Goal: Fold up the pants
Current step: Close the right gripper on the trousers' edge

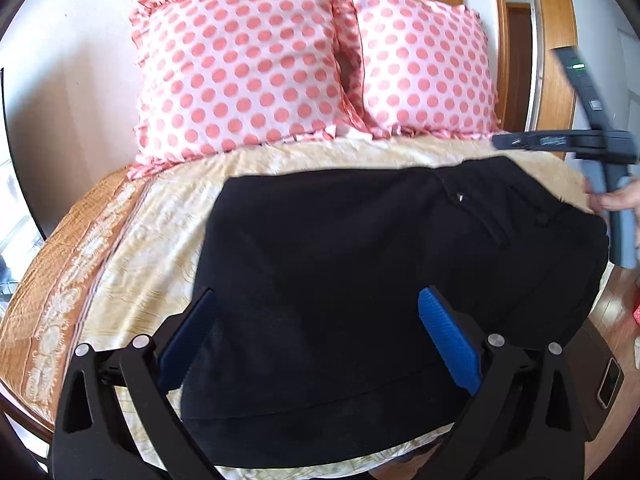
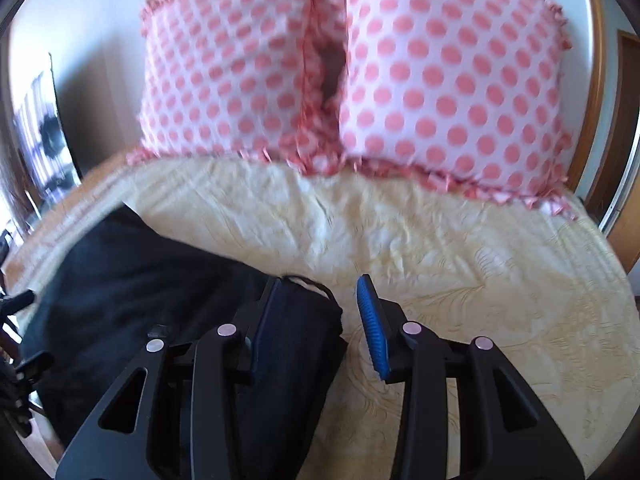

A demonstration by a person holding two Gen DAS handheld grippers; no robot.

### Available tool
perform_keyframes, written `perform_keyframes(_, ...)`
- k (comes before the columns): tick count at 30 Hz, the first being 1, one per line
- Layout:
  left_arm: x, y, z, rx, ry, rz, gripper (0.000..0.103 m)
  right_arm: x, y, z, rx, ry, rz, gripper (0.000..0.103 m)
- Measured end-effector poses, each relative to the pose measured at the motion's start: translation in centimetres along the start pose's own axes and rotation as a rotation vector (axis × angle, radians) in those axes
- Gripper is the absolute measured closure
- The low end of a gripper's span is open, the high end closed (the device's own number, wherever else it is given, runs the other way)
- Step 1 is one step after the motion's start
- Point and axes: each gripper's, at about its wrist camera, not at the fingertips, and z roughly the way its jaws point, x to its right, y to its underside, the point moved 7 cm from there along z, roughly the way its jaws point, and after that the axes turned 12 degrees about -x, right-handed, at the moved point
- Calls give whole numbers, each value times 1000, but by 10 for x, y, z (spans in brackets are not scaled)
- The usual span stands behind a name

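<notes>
1. Black pants (image 1: 360, 280) folded flat on the bed (image 1: 132, 240), below two polka-dot pillows (image 1: 240, 72).
2. Left gripper (image 1: 320, 340) over the pants' near part, blue fingers (image 1: 448, 336) spread wide, gripping nothing.
3. Right gripper (image 2: 320, 320) at the pants' right edge, fingers (image 2: 372, 328) apart, holding nothing; contact unclear.

black pants (image 1: 340, 272), pink polka-dot pillows (image 1: 240, 60), pale yellow bedspread (image 2: 440, 240), blue-padded jaws.

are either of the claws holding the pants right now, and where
Neither. The left claw is wide open above the black pants; the right claw is open at their edge.
</notes>
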Motion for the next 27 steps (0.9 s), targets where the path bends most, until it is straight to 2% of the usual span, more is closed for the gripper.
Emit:
perform_keyframes(3,3,-3,-3,10,9,10,3,-40,20,-20,-3,-92,-92,62)
perform_keyframes(6,8,0,2,-8,21,25,3,-65,56,-8,-89,-76,-164,62)
perform_keyframes(9,7,13,17,-70,19,27,2,-68,94,19,-177,-29,-165,62)
perform_keyframes(10,5,16,21,-88,46,10,2,-66,100,20,-138,-43,-137,61)
perform_keyframes(12,-2,20,25,-104,108,-50,2,-63,99,17,-138,-69,-100,61)
perform_keyframes(14,-6,20,24,-107,113,-67,2,-56,85,8,-145,-122,-32,61)
perform_keyframes(15,-7,20,23,-109,112,-72,2,-45,75,-2,-111,-144,32,60)
perform_keyframes(16,-8,20,21,-106,118,-76,2,-34,67,-10,-83,-152,88,48)
perform_keyframes(17,-9,21,20,-103,122,-80,2,-19,58,-15,-59,-160,157,30)
perform_keyframes(18,-10,22,20,-102,127,-82,2,-2,51,-16,-53,-162,226,25)
perform_keyframes(22,-9,23,20,-97,123,-76,2,31,43,11,-153,-195,353,24)
perform_keyframes(27,-9,24,20,-96,126,-77,2,29,52,47,-268,-286,392,39)
